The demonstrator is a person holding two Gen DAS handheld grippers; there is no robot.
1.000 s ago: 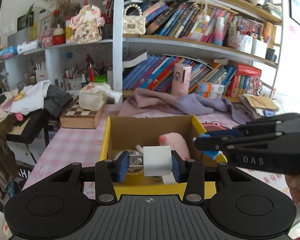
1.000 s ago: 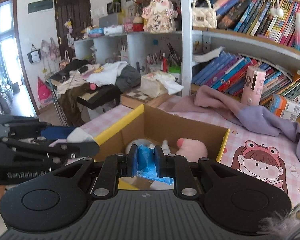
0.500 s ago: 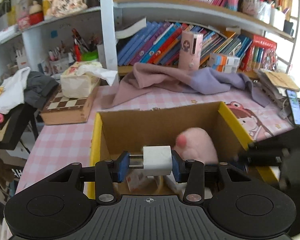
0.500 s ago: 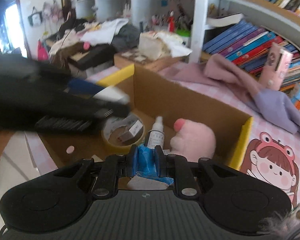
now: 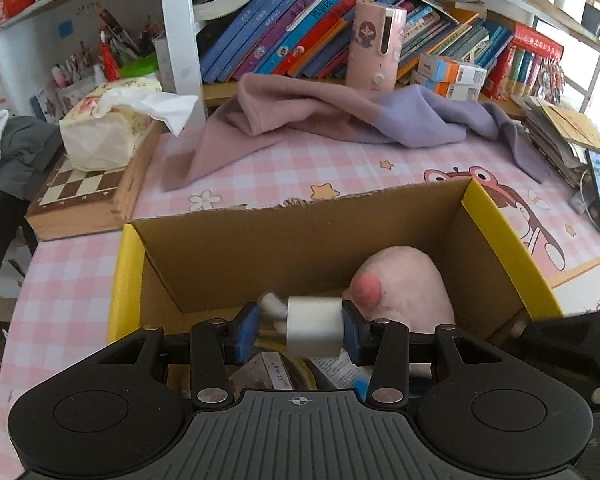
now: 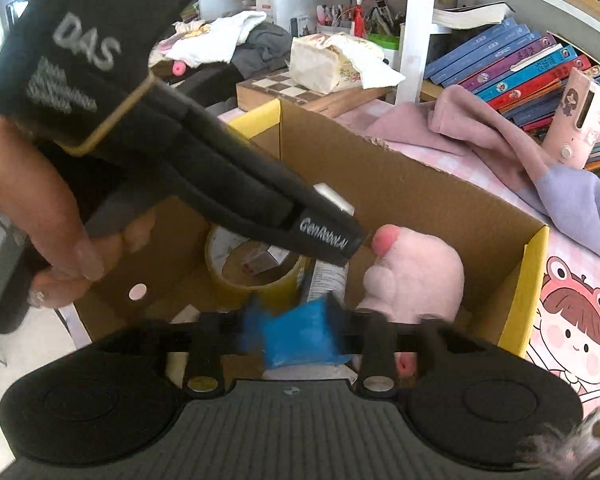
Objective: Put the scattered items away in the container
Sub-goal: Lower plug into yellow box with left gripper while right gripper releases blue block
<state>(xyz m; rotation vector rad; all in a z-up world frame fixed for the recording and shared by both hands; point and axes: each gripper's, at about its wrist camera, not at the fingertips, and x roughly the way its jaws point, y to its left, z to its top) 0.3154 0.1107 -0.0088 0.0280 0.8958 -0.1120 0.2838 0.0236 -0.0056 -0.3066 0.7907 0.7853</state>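
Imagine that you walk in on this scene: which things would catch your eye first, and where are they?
Probably the cardboard box with yellow flaps on the pink checked tablecloth, a pink plush toy inside at its right. Over the box, the left hand-held gripper carries a white charger block. The right hand-held gripper, jaws opening, has a crumpled blue packet between them.

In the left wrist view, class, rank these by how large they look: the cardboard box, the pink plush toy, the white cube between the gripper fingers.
1. cardboard box, clearly largest.
2. pink plush toy.
3. white cube, smallest, though it sits nearest the camera, so it looks larger than it is.
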